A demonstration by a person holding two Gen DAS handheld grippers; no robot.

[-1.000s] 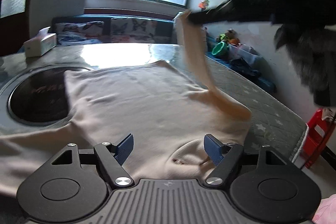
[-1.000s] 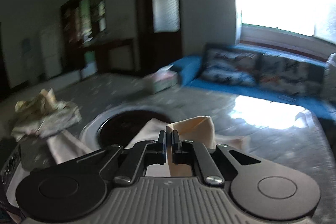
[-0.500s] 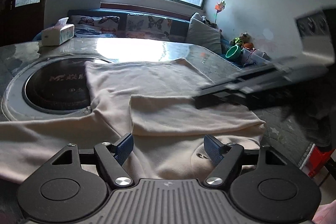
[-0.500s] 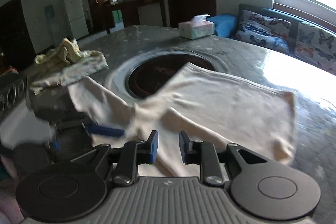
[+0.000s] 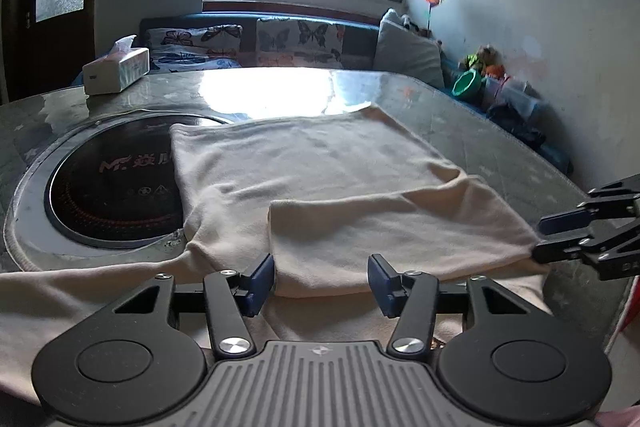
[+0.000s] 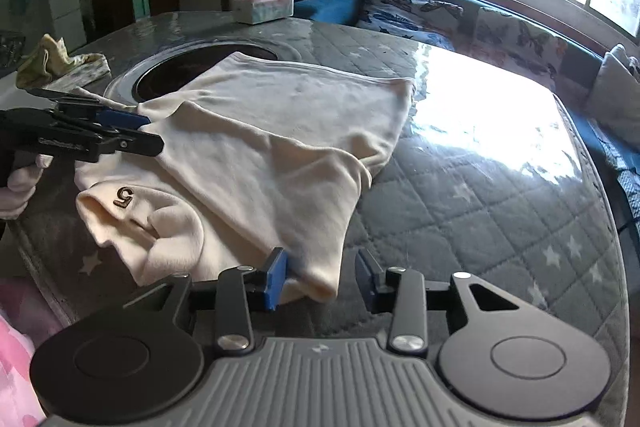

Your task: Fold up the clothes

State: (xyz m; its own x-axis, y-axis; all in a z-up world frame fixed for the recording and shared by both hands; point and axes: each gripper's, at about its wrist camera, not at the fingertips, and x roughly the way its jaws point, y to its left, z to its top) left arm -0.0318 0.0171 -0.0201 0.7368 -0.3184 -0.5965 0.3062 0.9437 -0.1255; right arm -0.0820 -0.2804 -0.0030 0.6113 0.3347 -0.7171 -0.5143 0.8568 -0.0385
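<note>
A cream long-sleeved shirt (image 5: pixel 304 163) lies flat on the quilted table (image 6: pixel 460 211), with a "5" patch (image 6: pixel 123 195) near its collar. One sleeve (image 6: pixel 256 171) is folded across the body. My right gripper (image 6: pixel 320 281) sits at the fold's near corner. Its jaws are opening; cloth lies between them, touching only the left pad. In the left wrist view that gripper (image 5: pixel 538 239) shows at the shirt's right edge. My left gripper (image 5: pixel 322 281) hovers over the sleeve's cuff end (image 5: pixel 320 267), jaws closing with the cuff between them, unpinched. It appears side-on (image 6: pixel 154 133) in the right wrist view.
A round black cooktop (image 5: pixel 112 187) is set into the table, partly under the shirt. A tissue box (image 5: pixel 116 71) stands at the far edge. A crumpled yellowish cloth (image 6: pixel 60 65) lies far left. A sofa (image 6: pixel 500 23) runs behind the table. A white-sleeved hand (image 6: pixel 16 187) holds the left gripper.
The right gripper swung the raised sleeve down across the shirt, then opened and let go. The left gripper's jaws have narrowed and it has edged up to the cuff.
</note>
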